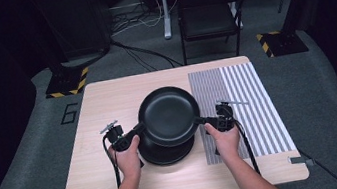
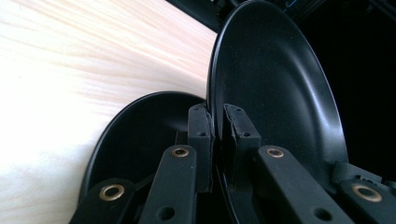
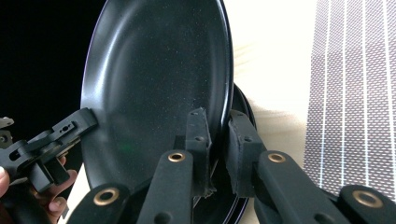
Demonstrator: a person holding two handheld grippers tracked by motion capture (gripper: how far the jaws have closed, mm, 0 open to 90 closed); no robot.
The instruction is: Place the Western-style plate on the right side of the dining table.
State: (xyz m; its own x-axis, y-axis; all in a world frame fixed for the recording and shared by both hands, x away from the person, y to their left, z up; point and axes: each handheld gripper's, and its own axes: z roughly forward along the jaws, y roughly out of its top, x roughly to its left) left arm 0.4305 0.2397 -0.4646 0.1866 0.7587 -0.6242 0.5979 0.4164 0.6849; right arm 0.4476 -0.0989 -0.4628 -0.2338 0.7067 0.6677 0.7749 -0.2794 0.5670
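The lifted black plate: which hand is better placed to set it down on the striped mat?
Probably the right. The right gripper clamps the plate on the rim beside the striped mat; the left gripper grips the far rim.

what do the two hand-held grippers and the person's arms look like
Both the left hand-held gripper and the right hand-held gripper are black, with flat linkage arms joined by brass-ringed pivots and blocky black pads. Each carries a small grey plate on top and trails a black cable along the forearm. The forearms are bare, with no sleeves showing.
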